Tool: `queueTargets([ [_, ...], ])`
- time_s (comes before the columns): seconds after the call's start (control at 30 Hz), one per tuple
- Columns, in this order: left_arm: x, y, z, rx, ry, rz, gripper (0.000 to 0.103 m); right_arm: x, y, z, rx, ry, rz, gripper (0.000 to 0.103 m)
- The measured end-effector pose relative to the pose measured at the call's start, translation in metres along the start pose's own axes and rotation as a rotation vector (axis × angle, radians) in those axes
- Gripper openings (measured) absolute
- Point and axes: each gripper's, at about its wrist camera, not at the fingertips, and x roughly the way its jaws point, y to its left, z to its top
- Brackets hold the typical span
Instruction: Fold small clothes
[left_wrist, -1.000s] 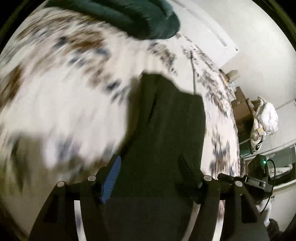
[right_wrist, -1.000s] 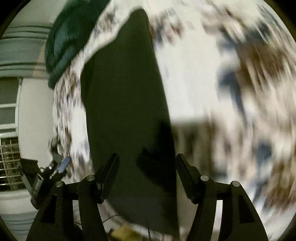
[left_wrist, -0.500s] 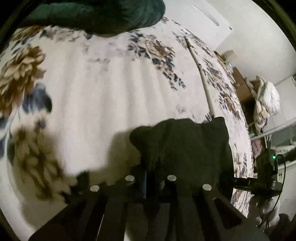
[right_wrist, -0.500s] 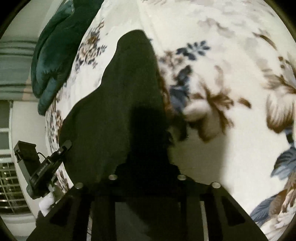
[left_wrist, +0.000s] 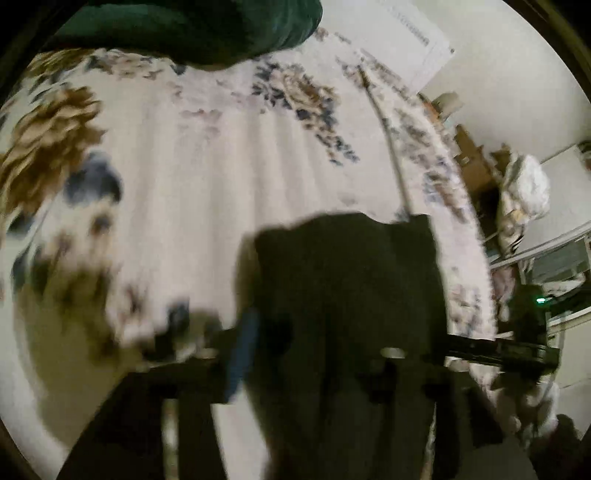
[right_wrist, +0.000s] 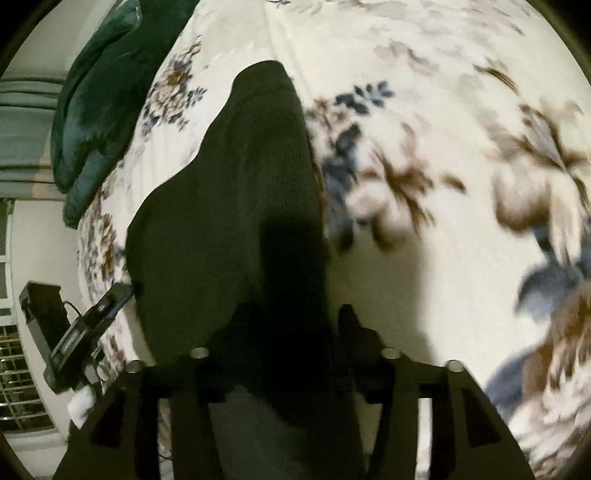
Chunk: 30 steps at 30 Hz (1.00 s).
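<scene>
A black garment lies flat on a bedspread printed with brown and blue flowers, and everything else is placed from it here. In the left wrist view its near end runs down between the fingers of the left gripper. The jaws are opening, standing about half apart. The blue-padded finger sits just beside the cloth's left edge, and the other finger is dark against the dark cloth. The picture is blurred, so I cannot tell whether the pads touch the fabric.

In the right wrist view the same garment stretches away to a narrow rounded end. Its near end lies between the fingers of the right gripper, whose jaws are also opening, about half apart. The right finger stands just beside the cloth's right edge. The left finger is lost in shadow on the fabric.

A dark green cushion rests on the bedspread beyond the garment's far end, well apart from it. The other gripper's body shows to the garment's left in the right wrist view.
</scene>
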Motion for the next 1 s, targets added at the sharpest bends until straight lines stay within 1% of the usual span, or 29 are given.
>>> queueTargets([
  [0.07, -0.023, -0.003, -0.023, -0.029, -0.021, -0.027, 0.057, -0.01, 0.0, -0.023, -0.013, 0.023, 0.018, 0.063],
  [0.1, -0.04, -0.004, -0.043, -0.053, -0.025, -0.037, 0.057, -0.015, -0.001, -0.039, -0.019, 0.042, 0.025, 0.065],
  [0.17, -0.063, -0.005, -0.072, -0.082, -0.039, -0.047, 0.057, -0.025, -0.005, -0.07, -0.028, 0.074, 0.051, 0.066],
  [0.2, -0.078, -0.007, -0.096, -0.093, -0.037, -0.034, 0.057, -0.031, -0.007, -0.092, -0.033, 0.097, 0.067, 0.068],
  [0.23, -0.087, -0.01, -0.112, -0.101, -0.036, -0.017, 0.057, -0.035, -0.011, -0.11, -0.034, 0.113, 0.078, 0.072],
  [0.3, -0.108, -0.012, -0.157, -0.126, -0.02, 0.01, 0.057, -0.042, -0.022, -0.154, -0.025, 0.155, 0.104, 0.072],
  [0.37, -0.118, -0.012, -0.194, -0.158, 0.011, 0.046, 0.057, -0.044, -0.038, -0.194, -0.004, 0.2, 0.106, 0.072],
  [0.4, -0.122, -0.01, -0.223, -0.188, 0.038, 0.056, 0.057, -0.045, -0.049, -0.22, 0.009, 0.227, 0.102, 0.072],
  [0.47, -0.122, -0.008, -0.262, -0.223, 0.09, 0.096, 0.057, -0.043, -0.067, -0.26, 0.036, 0.268, 0.096, 0.072],
  [0.5, -0.119, -0.005, -0.289, -0.244, 0.125, 0.121, 0.057, -0.039, -0.079, -0.284, 0.055, 0.294, 0.085, 0.072],
  [0.6, -0.107, -0.003, -0.341, -0.279, 0.191, 0.148, 0.057, -0.018, -0.105, -0.338, 0.091, 0.356, 0.048, 0.072],
  [0.63, -0.101, -0.004, -0.355, -0.282, 0.209, 0.157, 0.057, -0.012, -0.111, -0.35, 0.092, 0.358, 0.031, 0.072],
  [0.7, -0.089, -0.006, -0.375, -0.281, 0.23, 0.172, 0.056, 0.004, -0.122, -0.373, 0.092, 0.363, 0.003, 0.072],
  [0.77, -0.084, -0.012, -0.387, -0.276, 0.218, 0.177, 0.055, 0.019, -0.125, -0.386, 0.099, 0.361, 0.009, 0.072],
  [0.8, -0.081, -0.015, -0.391, -0.269, 0.207, 0.18, 0.045, 0.026, -0.125, -0.391, 0.097, 0.357, 0.008, 0.072],
  [0.83, -0.08, -0.019, -0.392, -0.26, 0.194, 0.178, 0.015, 0.031, -0.127, -0.393, 0.093, 0.352, 0.006, 0.072],
  [0.87, -0.079, -0.021, -0.393, -0.253, 0.193, 0.196, 0.003, 0.036, -0.125, -0.396, 0.09, 0.342, 0.01, 0.07],
  [0.9, -0.08, -0.022, -0.393, -0.253, 0.178, 0.21, 0.004, 0.04, -0.123, -0.399, 0.084, 0.323, 0.007, 0.049],
  [0.93, -0.084, -0.02, -0.394, -0.258, 0.164, 0.208, 0.004, 0.042, -0.122, -0.4, 0.084, 0.304, -0.012, 0.005],
  [0.97, -0.088, -0.019, -0.394, -0.262, 0.151, 0.216, 0.004, 0.047, -0.121, -0.399, 0.091, 0.296, -0.021, 0.007],
  [1.0, -0.093, -0.015, -0.395, -0.266, 0.141, 0.217, 0.004, 0.047, -0.12, -0.401, 0.107, 0.287, -0.01, 0.007],
])
